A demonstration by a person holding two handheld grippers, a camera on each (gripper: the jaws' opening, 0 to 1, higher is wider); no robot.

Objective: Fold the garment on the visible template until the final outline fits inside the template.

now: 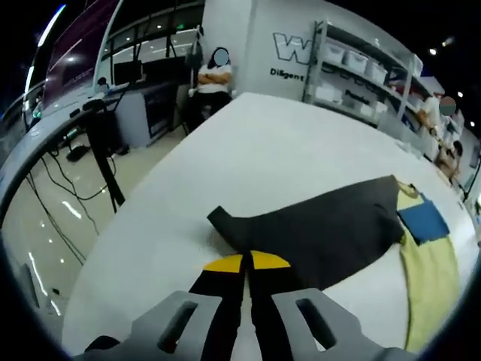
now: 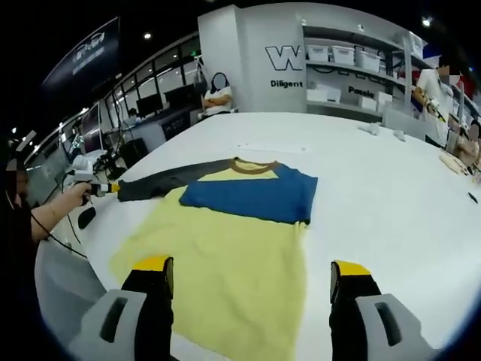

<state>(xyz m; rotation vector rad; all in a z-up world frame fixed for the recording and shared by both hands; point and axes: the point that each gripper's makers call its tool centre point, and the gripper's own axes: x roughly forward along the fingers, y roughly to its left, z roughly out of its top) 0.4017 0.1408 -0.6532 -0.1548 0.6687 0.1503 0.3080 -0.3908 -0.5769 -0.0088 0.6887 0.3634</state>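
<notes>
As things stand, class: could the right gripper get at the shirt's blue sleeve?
Probably yes. The right gripper is open above the shirt's yellow body, and the blue sleeve lies flat just ahead with nothing between. The left gripper is off at the dark sleeve.

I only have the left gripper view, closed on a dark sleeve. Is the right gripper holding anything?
Observer: No. The right gripper is open, with its jaws apart over the yellow lower part of the shirt.
Operator: What's past the blue patch?
Observer: The blue section spans the chest, with a brown collar just above it.
Operator: How does my sleeve lie?
Observer: The dark sleeve stretches out sideways from the shoulder to the left gripper, near the table edge.
</notes>
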